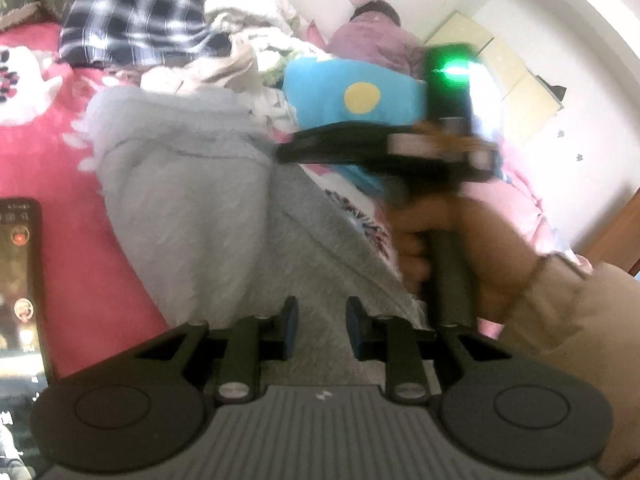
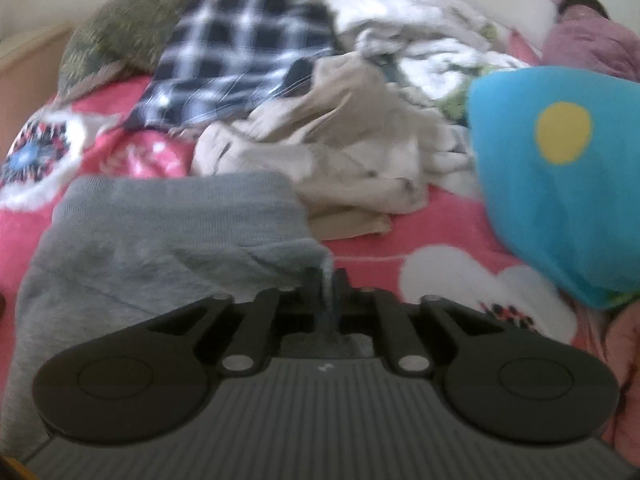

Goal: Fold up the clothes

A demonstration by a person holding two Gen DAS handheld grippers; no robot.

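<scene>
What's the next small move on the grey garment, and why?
Probably close the left gripper on the grey garment: its jaws stand open with the cloth right under them, while the right gripper is already shut on a corner of that garment. With both ends held, the fold could be carried over.

- Bed w/ pink floral cover [image 2: 400, 236], big white flower prints.
- Grey knit garment [image 2: 168, 232] spread flat on cover, near side.
- Crumpled beige garment [image 2: 340, 160] just behind the grey one, touching it.
- Navy-white plaid garment [image 2: 240, 60] further back, left of centre.
- White fluffy heap of cloth [image 2: 408, 28] at back, beside the plaid.
- Olive-green patterned blanket [image 2: 132, 28] far left corner.
- Blue cushion w/ yellow dot [image 2: 560, 184] right side.
- Black smartphone, screen lit [image 1: 20, 280], on cover left of grey garment.
- Person in mauve top [image 2: 592, 40] lying at far right.
</scene>
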